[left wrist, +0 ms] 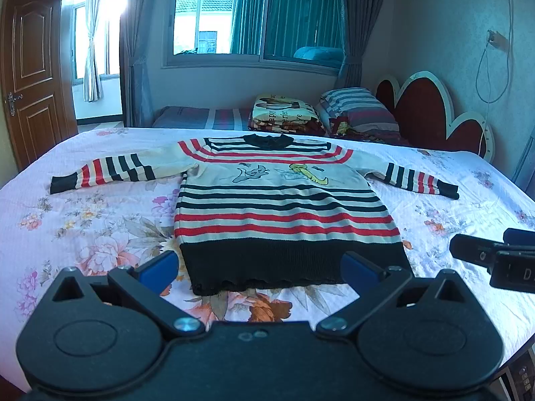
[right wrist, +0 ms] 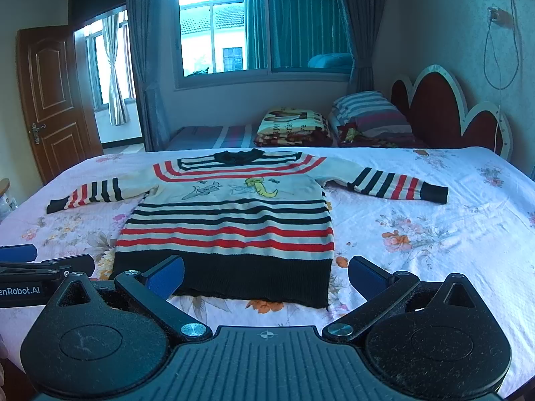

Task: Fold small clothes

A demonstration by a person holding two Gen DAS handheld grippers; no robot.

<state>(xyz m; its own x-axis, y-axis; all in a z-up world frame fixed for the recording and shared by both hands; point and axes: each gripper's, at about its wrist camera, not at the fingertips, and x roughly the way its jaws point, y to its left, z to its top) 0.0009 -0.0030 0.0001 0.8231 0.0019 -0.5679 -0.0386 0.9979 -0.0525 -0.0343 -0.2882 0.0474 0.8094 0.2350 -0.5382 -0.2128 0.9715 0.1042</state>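
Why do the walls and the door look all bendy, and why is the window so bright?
Both wrist views use fisheye lenses, so edges curve: the door bows in the left view. Daylight washes out the window in the right view; the striped sweater stays sharp.

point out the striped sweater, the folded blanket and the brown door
striped sweater (left wrist: 284, 207), left wrist view, middle of its striped body
folded blanket (right wrist: 294, 123), right wrist view, its printed top face
brown door (left wrist: 31, 77), left wrist view, its upper panel
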